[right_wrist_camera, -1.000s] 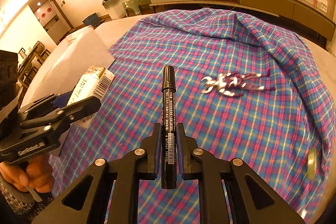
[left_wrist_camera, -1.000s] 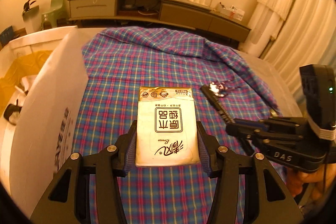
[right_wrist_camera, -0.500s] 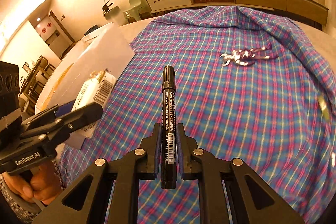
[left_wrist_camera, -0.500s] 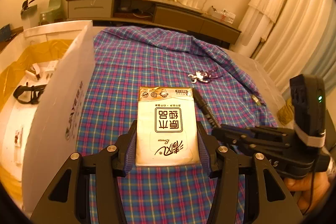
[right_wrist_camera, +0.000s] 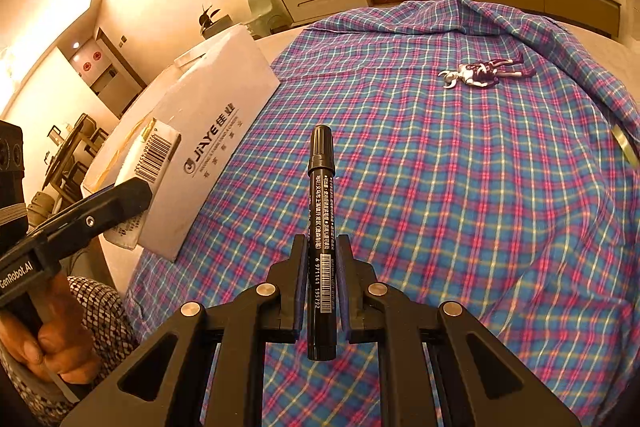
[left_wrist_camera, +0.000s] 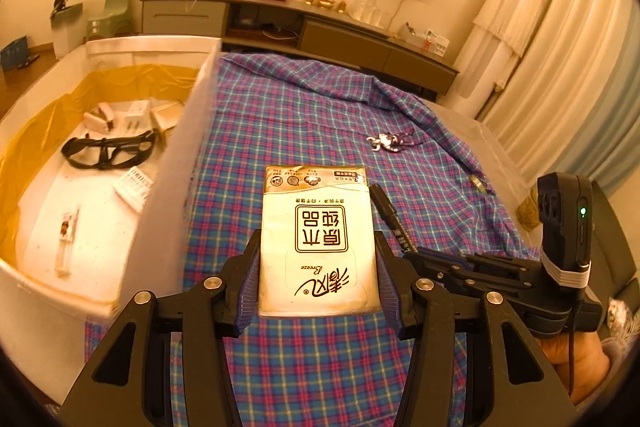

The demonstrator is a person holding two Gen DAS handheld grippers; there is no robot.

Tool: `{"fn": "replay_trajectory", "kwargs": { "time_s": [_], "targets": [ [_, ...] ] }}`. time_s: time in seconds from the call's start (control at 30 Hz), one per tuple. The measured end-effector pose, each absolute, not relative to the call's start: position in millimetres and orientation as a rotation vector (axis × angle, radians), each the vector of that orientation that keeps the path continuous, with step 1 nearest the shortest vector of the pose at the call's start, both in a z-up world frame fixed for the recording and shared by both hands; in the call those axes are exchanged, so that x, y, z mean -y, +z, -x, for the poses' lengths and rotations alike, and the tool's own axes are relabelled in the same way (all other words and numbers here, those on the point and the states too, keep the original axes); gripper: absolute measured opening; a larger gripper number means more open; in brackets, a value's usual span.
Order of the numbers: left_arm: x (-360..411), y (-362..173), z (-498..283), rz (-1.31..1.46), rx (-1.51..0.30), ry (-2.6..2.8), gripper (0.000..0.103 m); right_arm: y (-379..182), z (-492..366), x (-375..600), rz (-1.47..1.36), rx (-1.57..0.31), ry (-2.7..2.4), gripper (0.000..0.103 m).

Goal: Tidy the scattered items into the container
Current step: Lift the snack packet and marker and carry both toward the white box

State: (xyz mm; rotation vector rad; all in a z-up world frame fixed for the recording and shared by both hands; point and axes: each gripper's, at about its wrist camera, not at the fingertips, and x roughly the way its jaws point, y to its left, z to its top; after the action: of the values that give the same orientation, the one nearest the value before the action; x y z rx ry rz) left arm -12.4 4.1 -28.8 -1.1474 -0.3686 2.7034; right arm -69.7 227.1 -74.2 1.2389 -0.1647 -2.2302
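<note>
While both grippers hang over the checked cloth [right_wrist_camera: 460, 187], each one grips something.
Left gripper [left_wrist_camera: 316, 281] pinches a tissue pack [left_wrist_camera: 318, 243] beside the box [left_wrist_camera: 168, 195]; right gripper [right_wrist_camera: 322, 285] pinches a marker [right_wrist_camera: 321, 227].

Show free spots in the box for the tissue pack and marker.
Box floor: bare patch near its front wall, between the glasses and the small packet. The far end is crowded with small items. Tissue pack and marker are both gripped.

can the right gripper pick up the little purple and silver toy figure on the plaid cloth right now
Probably not yet: the right gripper is shut on a black marker pen. The purple and silver toy figure itself lies unobstructed on the plaid cloth.
</note>
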Motion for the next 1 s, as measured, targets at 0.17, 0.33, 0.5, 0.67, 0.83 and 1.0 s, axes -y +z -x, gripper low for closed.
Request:
{"fn": "replay_trajectory", "kwargs": {
  "time_s": [0.17,0.33,0.5,0.67,0.83,1.0],
  "targets": [
    [6,-22,0,1.124,0.400,2.701,0.053,-67,55,-218,-1.217,0.177,-2.216,0.015],
    [13,-12,-13,1.086,0.423,2.698,0.053,-54,44,-211,-1.182,0.195,-2.202,0.015],
    [26,-2,-24,1.052,0.461,2.700,0.053,-39,35,-202,-1.149,0.202,-2.183,0.015],
    [43,8,-32,1.011,0.509,2.710,0.053,-21,28,-187,-1.108,0.189,-2.157,0.015],
    [63,14,-36,0.989,0.556,2.725,0.053,-4,24,-166,-1.066,0.168,-2.122,0.015],
    [88,20,-37,0.976,0.600,2.747,0.053,10,21,-143,-1.031,0.132,-2.091,0.015]
  ]
}}
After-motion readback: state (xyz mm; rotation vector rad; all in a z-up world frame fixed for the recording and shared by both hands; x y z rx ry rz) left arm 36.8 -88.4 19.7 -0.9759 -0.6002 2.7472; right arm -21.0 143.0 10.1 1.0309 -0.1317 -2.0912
